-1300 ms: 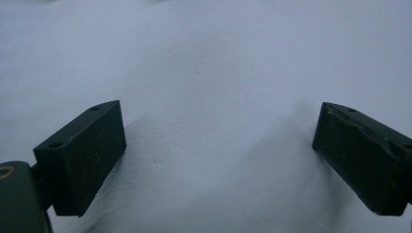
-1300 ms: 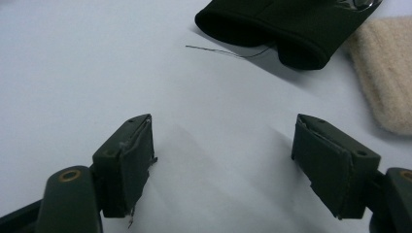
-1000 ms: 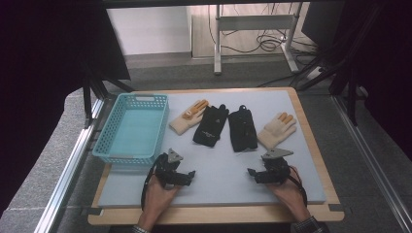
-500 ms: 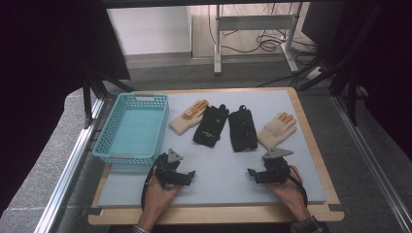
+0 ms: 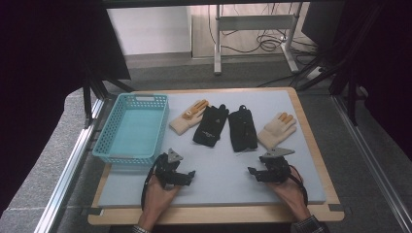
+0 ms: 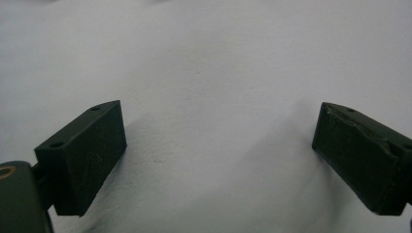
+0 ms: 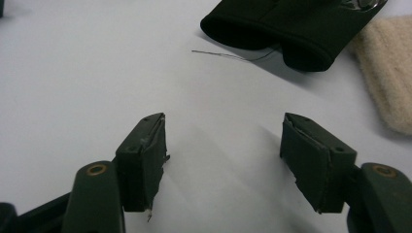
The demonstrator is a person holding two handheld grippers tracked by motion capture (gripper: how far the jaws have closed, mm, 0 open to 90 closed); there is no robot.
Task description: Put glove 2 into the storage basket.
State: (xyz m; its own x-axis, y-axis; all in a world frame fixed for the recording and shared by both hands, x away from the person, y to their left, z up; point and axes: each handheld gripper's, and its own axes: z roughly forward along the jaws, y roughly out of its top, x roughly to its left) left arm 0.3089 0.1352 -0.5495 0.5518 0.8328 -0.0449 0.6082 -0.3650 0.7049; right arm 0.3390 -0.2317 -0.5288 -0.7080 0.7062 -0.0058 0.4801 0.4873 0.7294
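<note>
Four gloves lie in a row at the middle of the grey mat: a cream glove, two black gloves, and a second cream glove. My left gripper rests near the front edge, pointing right, open over bare mat. My right gripper points left toward it and is open. Its jaws have just been closing a little, with nothing between them. Beyond its jaws lie a black glove's cuff and the cream glove.
A teal plastic basket stands at the left of the mat, just behind my left gripper. The mat lies on a wooden board with a rim all round. Metal frame rails run along both sides.
</note>
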